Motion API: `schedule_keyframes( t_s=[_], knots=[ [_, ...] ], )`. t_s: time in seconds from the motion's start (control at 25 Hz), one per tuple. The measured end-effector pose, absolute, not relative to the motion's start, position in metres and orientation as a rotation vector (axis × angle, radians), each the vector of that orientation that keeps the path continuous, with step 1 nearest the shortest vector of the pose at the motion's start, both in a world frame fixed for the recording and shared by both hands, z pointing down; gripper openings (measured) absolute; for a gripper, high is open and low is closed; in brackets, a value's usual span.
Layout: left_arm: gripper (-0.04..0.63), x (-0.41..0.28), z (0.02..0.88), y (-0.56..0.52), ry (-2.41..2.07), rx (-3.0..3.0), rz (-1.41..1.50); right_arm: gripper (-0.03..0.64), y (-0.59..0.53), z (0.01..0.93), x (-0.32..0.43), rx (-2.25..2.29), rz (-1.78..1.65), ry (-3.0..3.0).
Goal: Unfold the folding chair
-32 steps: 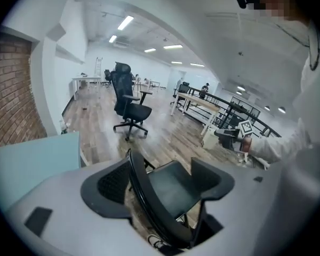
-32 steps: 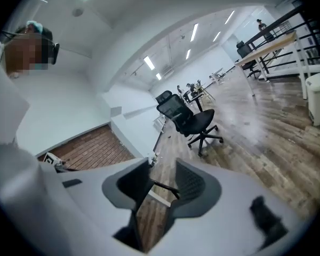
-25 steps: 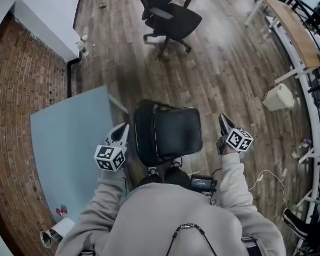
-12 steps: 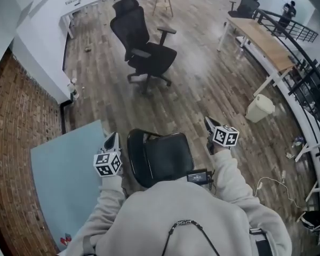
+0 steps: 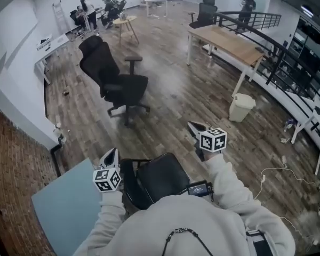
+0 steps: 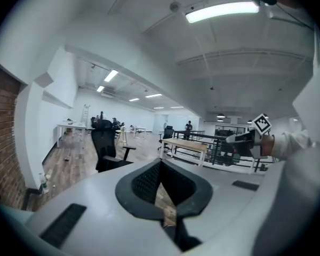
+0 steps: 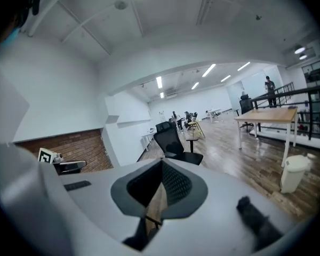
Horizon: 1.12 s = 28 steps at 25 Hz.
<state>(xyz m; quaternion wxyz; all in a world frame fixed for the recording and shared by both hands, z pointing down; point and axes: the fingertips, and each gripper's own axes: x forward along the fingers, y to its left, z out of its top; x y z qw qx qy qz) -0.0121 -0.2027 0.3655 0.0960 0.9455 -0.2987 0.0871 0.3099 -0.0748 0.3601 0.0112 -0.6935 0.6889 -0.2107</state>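
Grippers are lifting away from chair [image 5: 160, 177]: L gripper [image 5: 111, 154] & R gripper [image 5: 194, 127] clenching shut, empty. Chair is standing upright, back left, seat facing right.

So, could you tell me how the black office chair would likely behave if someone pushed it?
The office chair would probably roll rather than tip: its star base has casters and the wood floor looks smooth. On its central column, the seat may swivel too. Its tall back suggests some weight.
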Motion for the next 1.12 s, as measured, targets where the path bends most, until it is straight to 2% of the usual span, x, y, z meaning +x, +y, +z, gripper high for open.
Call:
schedule_keyframes(
  t_s=[0.24, 0.44, 0.64, 1.12],
  knots=[
    [0.006, 0.108, 0.304, -0.170, -0.629, 2.950, 0.220, 0.006, -0.047, 0.248, 0.272, -2.210, -0.306, 2.179],
    [0.006, 0.164, 0.248, -0.139, -0.465, 3.040, 0.100, 0.006, -0.022, 0.205, 0.252, -2.235, -0.202, 2.122],
    [0.006, 0.175, 0.232, -0.106, -0.351, 3.094, 0.079, 0.006, -0.004, 0.217, 0.259, -2.262, -0.257, 2.074],
    [0.006, 0.153, 0.211, -0.079, -0.320, 3.057, 0.017, 0.006, -0.001, 0.210, 0.236, -2.216, -0.230, 2.124]
  ],
)
